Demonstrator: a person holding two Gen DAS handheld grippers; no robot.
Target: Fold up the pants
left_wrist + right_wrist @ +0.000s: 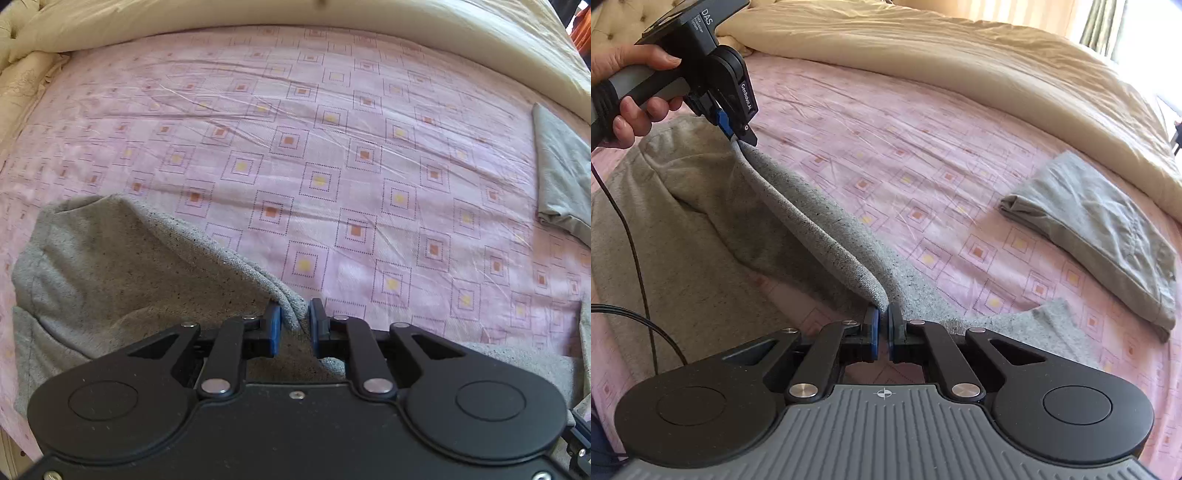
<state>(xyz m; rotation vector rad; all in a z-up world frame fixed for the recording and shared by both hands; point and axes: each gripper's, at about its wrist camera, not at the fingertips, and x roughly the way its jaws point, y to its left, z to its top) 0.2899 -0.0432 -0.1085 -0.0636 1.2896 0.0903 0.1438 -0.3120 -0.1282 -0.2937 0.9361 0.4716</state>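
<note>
Pants (713,206), grey knit, lying on the bed sheet (886,155); my left gripper (735,138) and right gripper (882,325) have fingers clamped on one raised edge, mid-fold; next, carry it evenly across

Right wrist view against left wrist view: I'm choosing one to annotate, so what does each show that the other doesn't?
Only the right wrist view shows the person's left hand holding the left gripper, plus black cables. Only the left wrist view shows the tufted beige edge at far left. Both show the speckled grey knit pants pinched in both grippers, the folded grey garment, the pink patterned bedsheet and the cream duvet.
</note>
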